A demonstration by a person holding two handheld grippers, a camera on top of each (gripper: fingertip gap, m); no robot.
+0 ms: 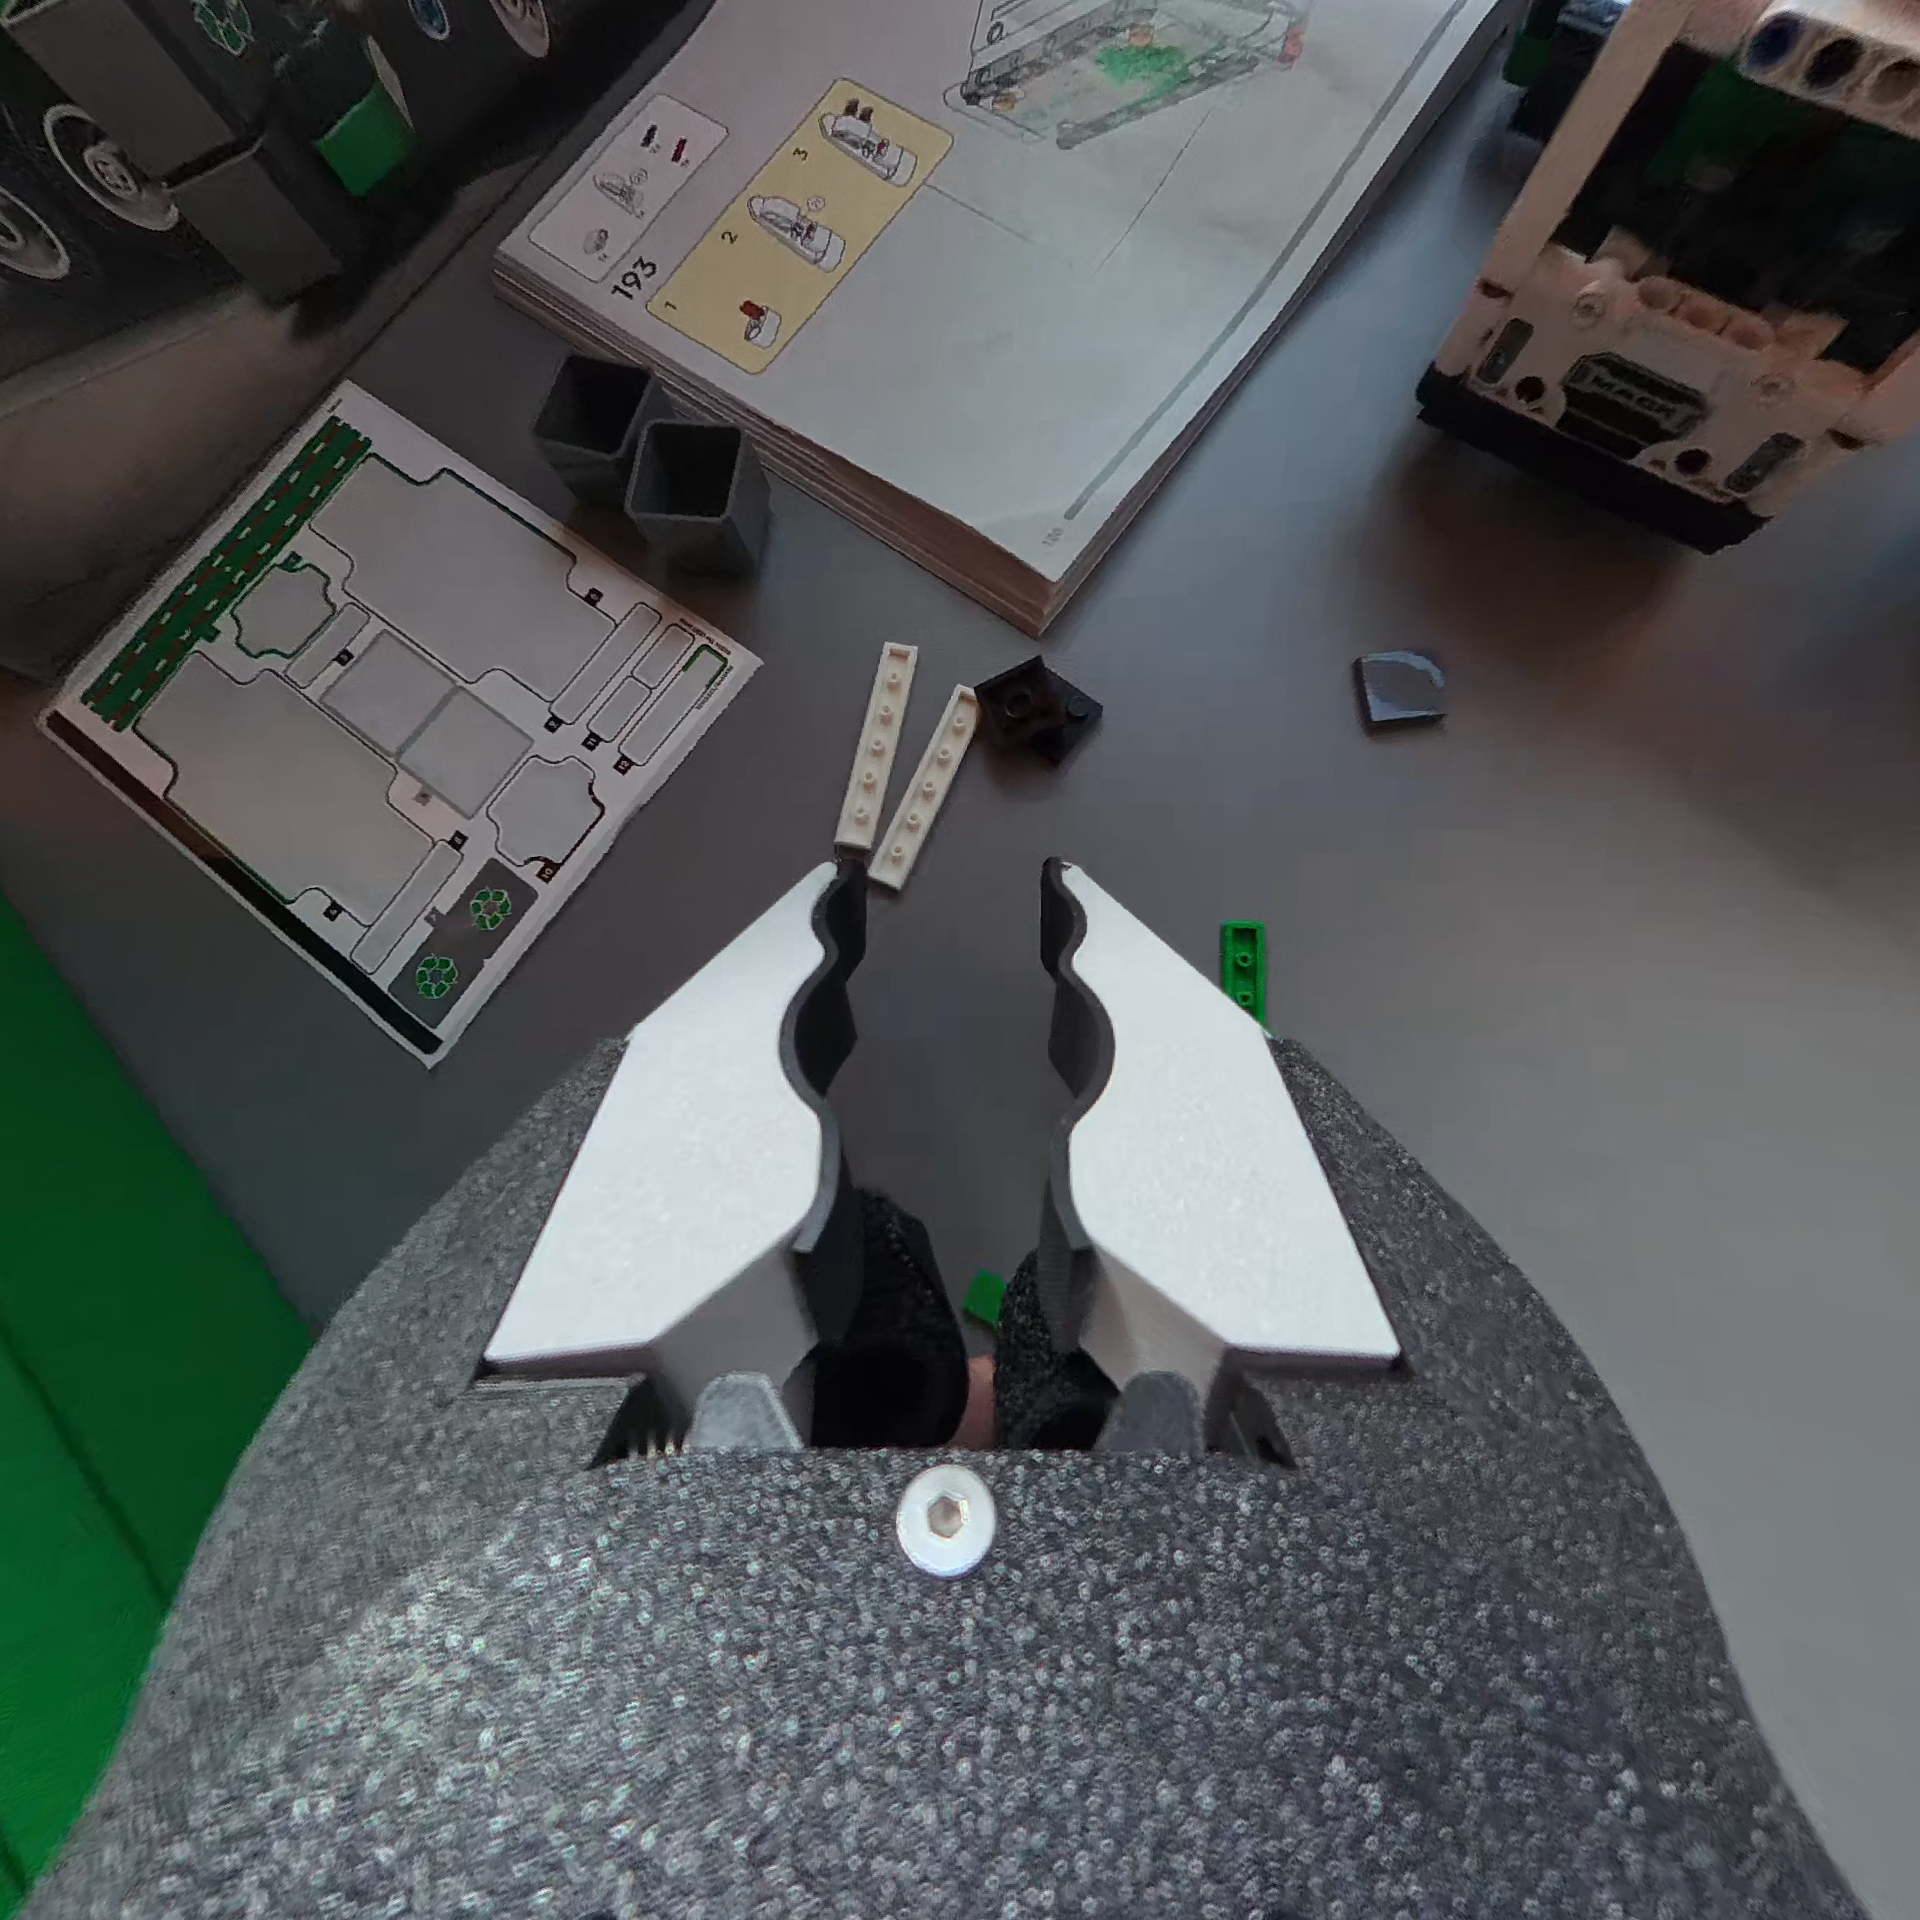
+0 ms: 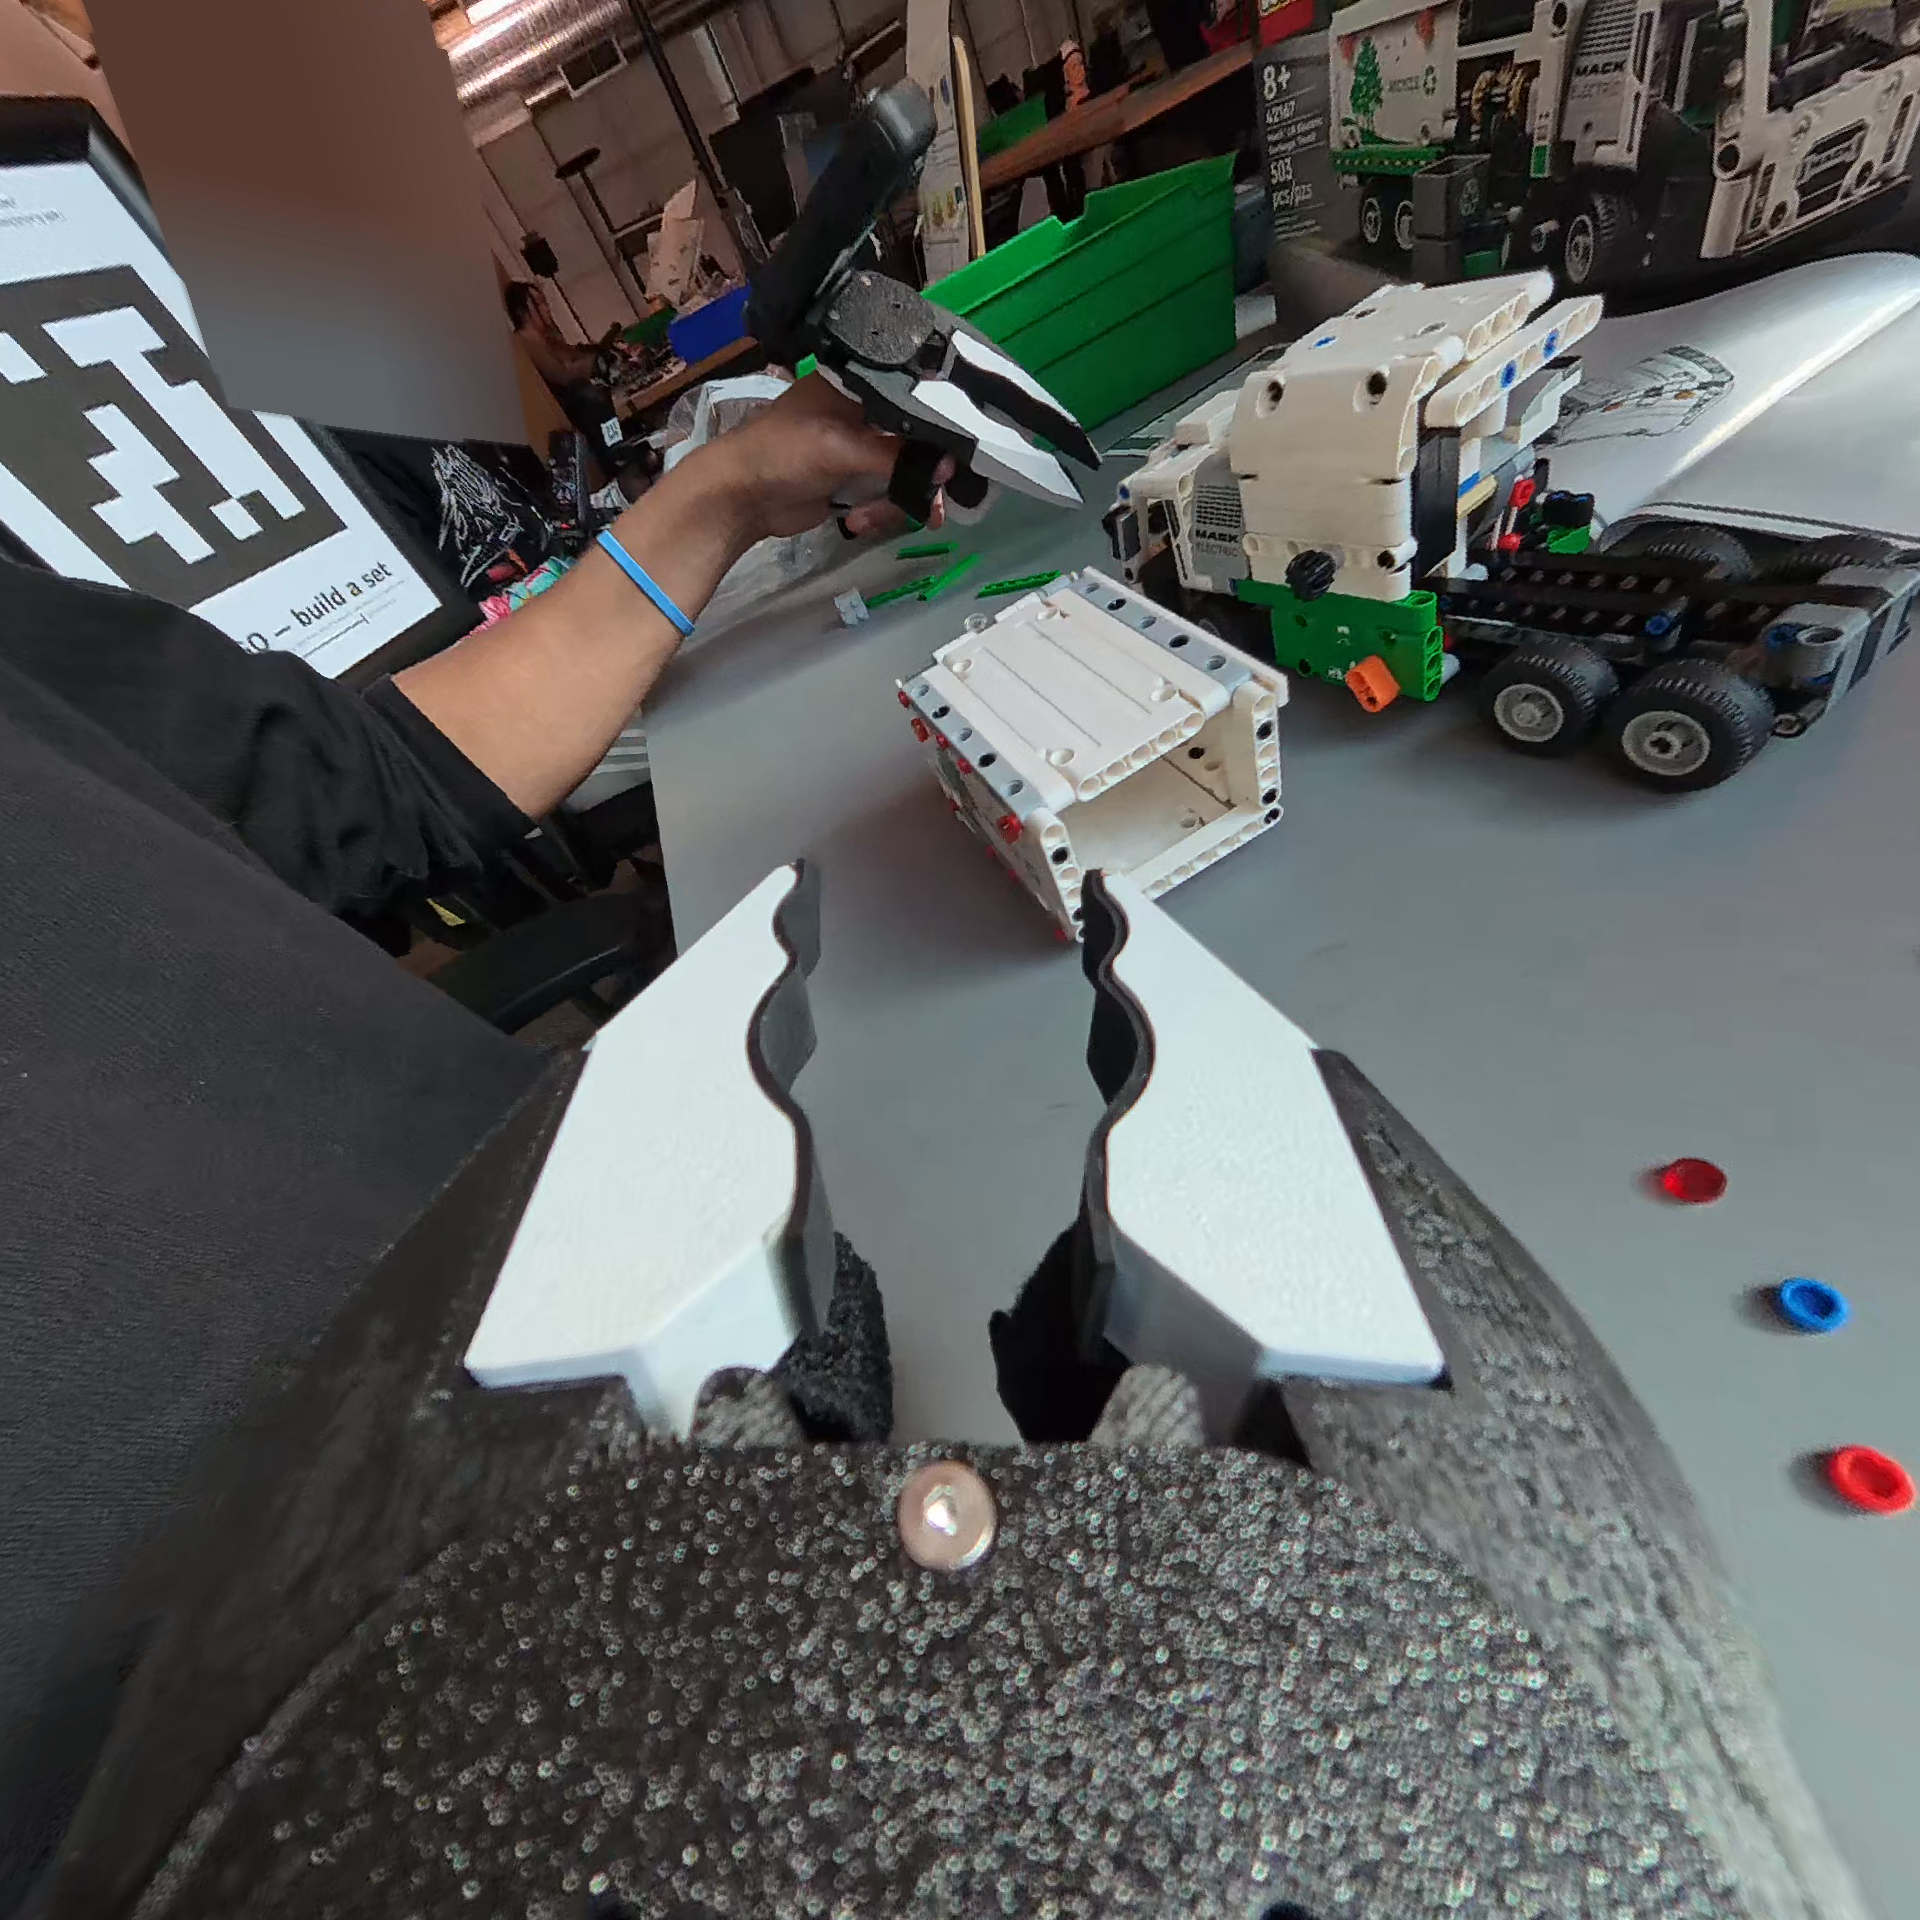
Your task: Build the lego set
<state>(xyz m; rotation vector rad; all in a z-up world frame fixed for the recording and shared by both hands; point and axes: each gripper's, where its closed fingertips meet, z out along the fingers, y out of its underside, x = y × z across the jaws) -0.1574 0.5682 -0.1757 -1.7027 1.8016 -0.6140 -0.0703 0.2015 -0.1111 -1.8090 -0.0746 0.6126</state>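
My left gripper is open and empty above the grey table, its tips just short of two white plates lying side by side. A black plate lies beyond them, a green plate to the right. My right gripper is open and empty, pointing at a white box-shaped body lying on the table. The partly built white and green truck stands behind it; its cab also shows in the left wrist view. The left gripper shows far off in the right wrist view, held in a hand.
An open instruction book and a sticker sheet lie at the left, with two grey bins between them. A dark curved piece lies right. Red and blue round pieces lie at the right. A green bin and the set's box stand behind. Spacing between my two grippers at the tips: around 40 centimetres. My right tips are about 35 centimetres from the green plate, my left tips only 4 centimetres.
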